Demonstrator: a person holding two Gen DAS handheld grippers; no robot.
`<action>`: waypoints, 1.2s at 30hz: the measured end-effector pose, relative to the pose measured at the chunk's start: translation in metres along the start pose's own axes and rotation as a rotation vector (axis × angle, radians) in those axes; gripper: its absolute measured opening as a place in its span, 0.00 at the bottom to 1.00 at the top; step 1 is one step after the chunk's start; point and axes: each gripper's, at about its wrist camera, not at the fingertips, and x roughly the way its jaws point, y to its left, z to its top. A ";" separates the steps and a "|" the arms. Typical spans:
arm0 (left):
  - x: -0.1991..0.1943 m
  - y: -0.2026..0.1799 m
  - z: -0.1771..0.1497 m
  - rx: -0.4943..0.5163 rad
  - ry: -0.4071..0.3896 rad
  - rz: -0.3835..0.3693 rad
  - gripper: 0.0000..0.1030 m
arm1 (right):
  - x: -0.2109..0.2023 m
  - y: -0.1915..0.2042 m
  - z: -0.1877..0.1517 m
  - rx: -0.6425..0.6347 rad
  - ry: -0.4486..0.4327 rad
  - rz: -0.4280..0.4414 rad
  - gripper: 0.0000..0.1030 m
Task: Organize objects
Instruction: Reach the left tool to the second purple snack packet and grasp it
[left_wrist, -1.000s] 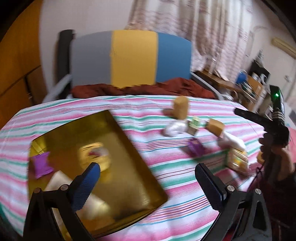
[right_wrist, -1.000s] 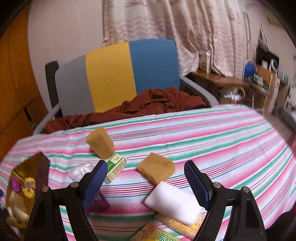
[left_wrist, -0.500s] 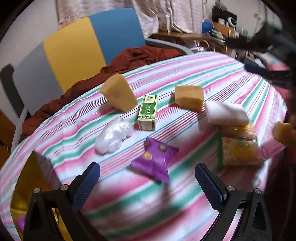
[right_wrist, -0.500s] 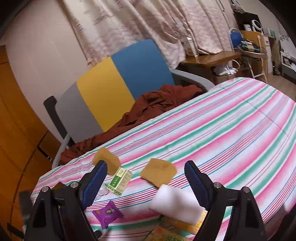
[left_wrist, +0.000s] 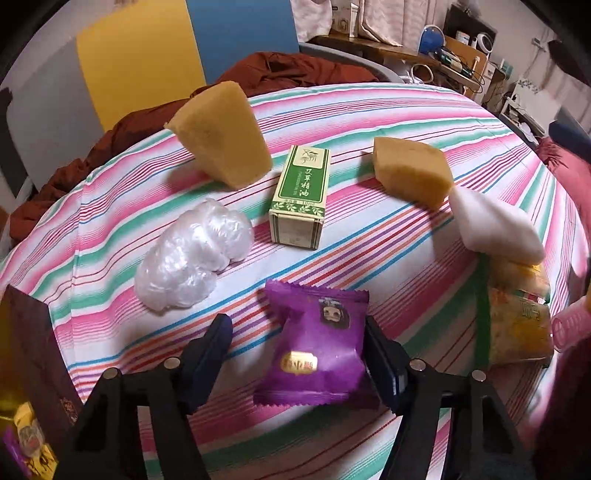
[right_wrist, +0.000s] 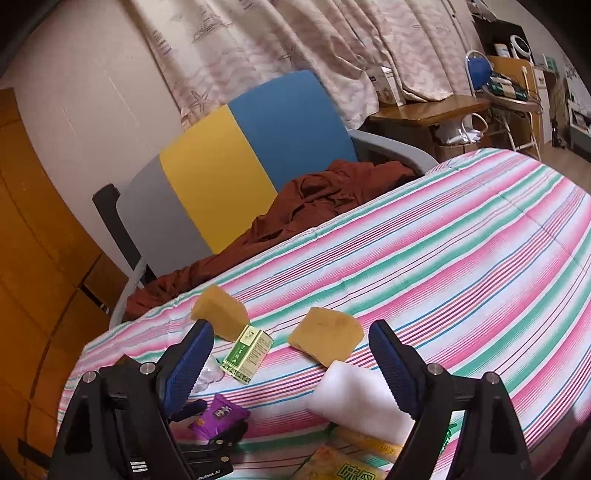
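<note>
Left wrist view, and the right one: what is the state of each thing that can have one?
Left gripper, open, jaws just closing around the packet.
Right gripper, open, empty.
Packet, sealed, lying on the cloth.
Green box, closed, lying flat.
Plastic wad, crumpled.

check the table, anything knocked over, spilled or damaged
Nothing is spilled or visibly damaged. The green box lies on its side between two tan sponges, one sponge propped up on edge. The items are just scattered loosely over the striped cloth.
</note>
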 end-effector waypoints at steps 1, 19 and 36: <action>-0.001 0.001 -0.002 -0.011 -0.006 -0.001 0.68 | 0.000 0.002 -0.001 -0.007 0.000 0.001 0.85; -0.023 -0.012 -0.025 0.040 -0.015 0.030 1.00 | 0.011 0.013 -0.009 -0.062 0.043 -0.019 0.85; -0.005 -0.005 0.009 0.086 0.033 -0.023 0.50 | 0.013 0.010 -0.009 -0.050 0.065 -0.005 0.85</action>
